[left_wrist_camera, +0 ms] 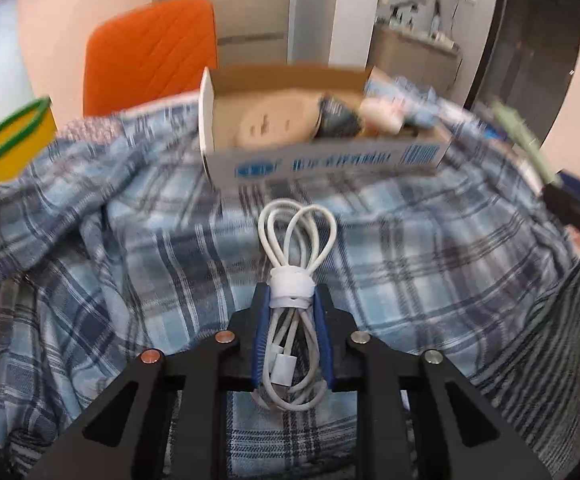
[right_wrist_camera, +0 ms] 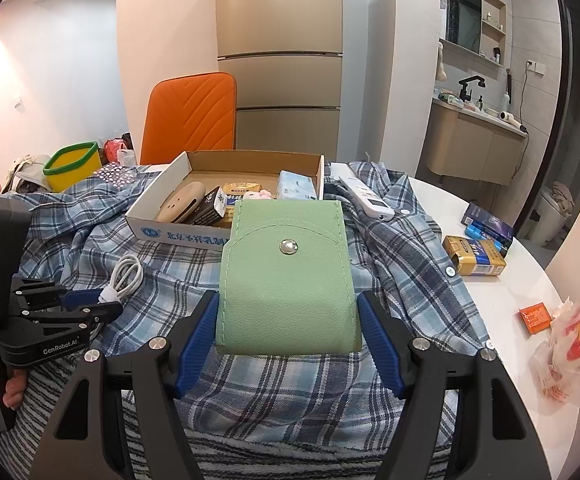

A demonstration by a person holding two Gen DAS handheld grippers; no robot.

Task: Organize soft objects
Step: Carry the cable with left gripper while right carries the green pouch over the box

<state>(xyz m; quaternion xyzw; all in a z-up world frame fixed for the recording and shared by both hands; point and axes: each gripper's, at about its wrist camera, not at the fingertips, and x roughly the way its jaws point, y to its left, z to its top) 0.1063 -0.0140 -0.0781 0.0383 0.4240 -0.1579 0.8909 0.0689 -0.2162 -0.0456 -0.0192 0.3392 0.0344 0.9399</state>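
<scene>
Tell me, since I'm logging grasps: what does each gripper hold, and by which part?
Left gripper clamps the bundled white charging cable at its wrapped middle. Right gripper pinches the pale green snap-button leather pouch by its lower side edges.

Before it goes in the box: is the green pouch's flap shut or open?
Shut. The flap of the pouch lies flat over the front, with its snap in the flap's middle.

Orange chair [right_wrist_camera: 194,114], beige fridge [right_wrist_camera: 280,60], bathroom vanity [right_wrist_camera: 475,146], pale walls

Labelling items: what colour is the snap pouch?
Light green pouch, clearest in the right wrist view.
</scene>
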